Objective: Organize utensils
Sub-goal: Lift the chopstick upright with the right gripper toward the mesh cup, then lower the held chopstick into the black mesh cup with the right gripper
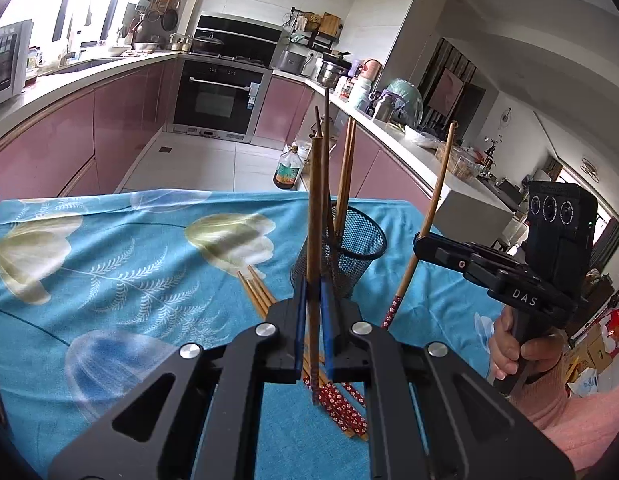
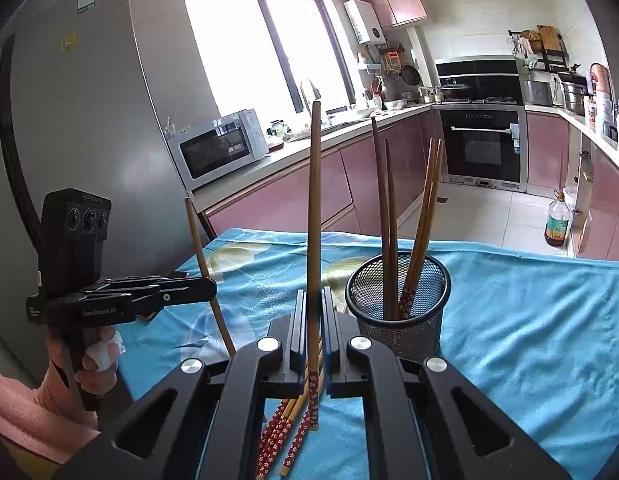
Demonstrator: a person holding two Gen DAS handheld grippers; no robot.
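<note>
A black mesh cup (image 2: 401,304) stands on the blue flowered tablecloth (image 2: 529,320) with several chopsticks upright in it. My right gripper (image 2: 314,294) is shut on one brown chopstick (image 2: 314,208), held nearly upright just left of the cup, red patterned end down. My left gripper (image 1: 314,284) is shut on another chopstick (image 1: 314,216), also upright, in front of the cup (image 1: 349,256). Each gripper shows in the other's view: the right gripper (image 1: 419,242) with its chopstick (image 1: 437,192), the left gripper (image 2: 211,286) with its chopstick (image 2: 201,248). More loose chopsticks (image 2: 285,428) lie on the cloth below the grippers.
A person's hand (image 1: 517,352) in a pink sleeve grips each handle. An oil bottle (image 2: 556,224) stands on the floor past the table's far edge. Pink kitchen cabinets, an oven (image 1: 217,100) and a microwave (image 2: 217,148) line the walls. A fridge (image 2: 89,120) rises at the left.
</note>
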